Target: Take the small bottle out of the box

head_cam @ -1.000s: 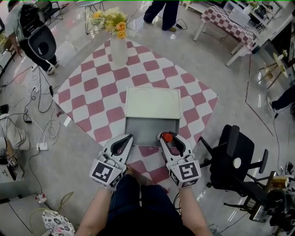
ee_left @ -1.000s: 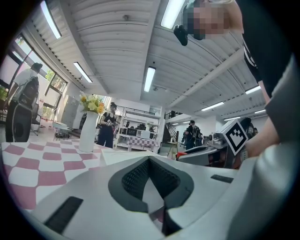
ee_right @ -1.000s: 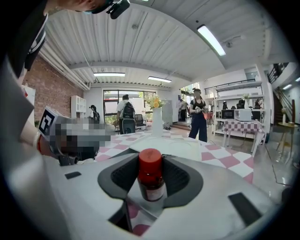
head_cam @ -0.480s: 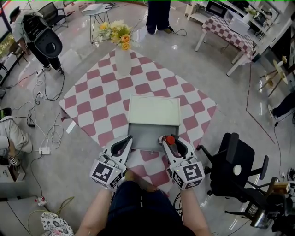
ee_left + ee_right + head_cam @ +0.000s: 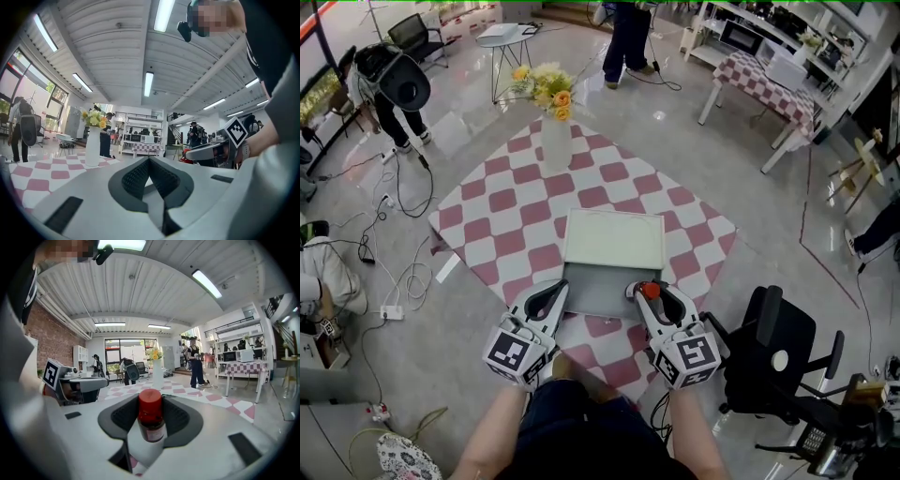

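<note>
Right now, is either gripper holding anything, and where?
The right gripper grips the small bottle by its sides near the red cap; the left gripper holds nothing.

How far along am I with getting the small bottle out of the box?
Done: the box lies open with its lid folded back, and the right tongs are clamped on the small bottle, red cap up. In hand: the bottle is held at the box's near right corner, apparently above its rim. Left: carry it clear and set it down. The left tongs are shut and empty.
</note>
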`<state>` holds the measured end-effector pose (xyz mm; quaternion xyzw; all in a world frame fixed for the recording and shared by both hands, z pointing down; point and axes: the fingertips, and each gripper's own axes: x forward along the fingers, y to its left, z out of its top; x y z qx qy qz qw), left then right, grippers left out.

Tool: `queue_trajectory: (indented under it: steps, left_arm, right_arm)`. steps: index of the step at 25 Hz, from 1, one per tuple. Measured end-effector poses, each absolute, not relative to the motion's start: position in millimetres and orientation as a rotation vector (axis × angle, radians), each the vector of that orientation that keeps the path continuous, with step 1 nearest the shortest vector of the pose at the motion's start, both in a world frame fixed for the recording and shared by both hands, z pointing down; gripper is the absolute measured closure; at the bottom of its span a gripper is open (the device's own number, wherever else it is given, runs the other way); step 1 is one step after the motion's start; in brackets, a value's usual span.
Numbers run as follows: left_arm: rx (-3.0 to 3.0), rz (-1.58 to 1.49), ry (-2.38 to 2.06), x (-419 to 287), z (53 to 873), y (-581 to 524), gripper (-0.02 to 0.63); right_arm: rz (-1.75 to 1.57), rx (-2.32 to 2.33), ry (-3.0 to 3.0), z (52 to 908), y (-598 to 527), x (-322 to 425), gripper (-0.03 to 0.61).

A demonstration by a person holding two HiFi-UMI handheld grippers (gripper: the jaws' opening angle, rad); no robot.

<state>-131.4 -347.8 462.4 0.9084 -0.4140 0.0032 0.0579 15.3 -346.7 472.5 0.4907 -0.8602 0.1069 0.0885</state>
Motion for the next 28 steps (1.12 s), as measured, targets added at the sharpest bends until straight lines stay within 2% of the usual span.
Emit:
queue_trajectory:
  steps: [28]
  left_arm:
    - [2.732, -0.067, -1.427, -159.4, 420.4, -359.2, 0.609]
  right_arm:
    - [0.23, 1.387, -2.672, 413.4, -352.3, 9.4, 0.426]
